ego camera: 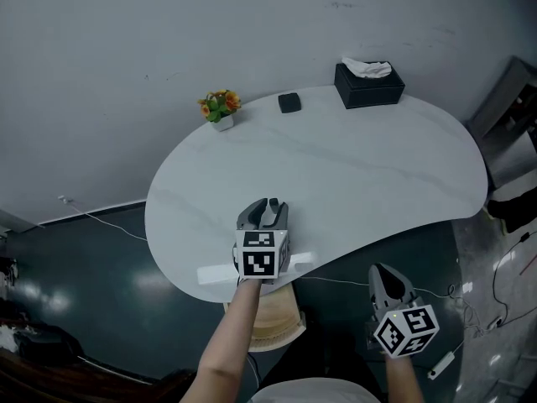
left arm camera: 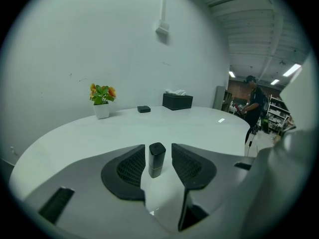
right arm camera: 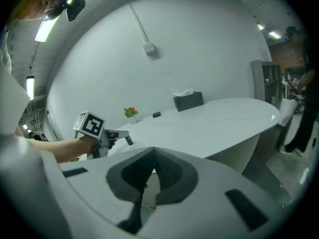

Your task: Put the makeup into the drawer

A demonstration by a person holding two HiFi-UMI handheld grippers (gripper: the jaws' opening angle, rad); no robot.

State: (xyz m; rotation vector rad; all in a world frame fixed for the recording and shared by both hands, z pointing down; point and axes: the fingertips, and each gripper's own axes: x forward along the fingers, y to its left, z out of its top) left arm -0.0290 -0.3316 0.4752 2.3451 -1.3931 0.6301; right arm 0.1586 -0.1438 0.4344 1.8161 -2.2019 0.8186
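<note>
A small black makeup tube [left arm camera: 156,159] stands upright on the white table [left arm camera: 199,128]. My left gripper [left arm camera: 158,148] straddles it, and a narrow gap shows between the tube and each pad. In the head view the left gripper [ego camera: 267,210] hangs over the table's near edge, and the tube is hidden behind its fingers. My right gripper [ego camera: 380,271] is off the table, lower and to the right, with its jaws together and nothing in them. In the right gripper view its pads [right arm camera: 164,173] meet at the tips. No drawer shows plainly.
At the table's far side stand a small potted flower [ego camera: 220,107], a flat black box [ego camera: 289,102] and a black tissue box [ego camera: 368,84]. A ribbed pedestal [ego camera: 273,321] sits under the table. A person [left arm camera: 254,108] stands in the background on the right.
</note>
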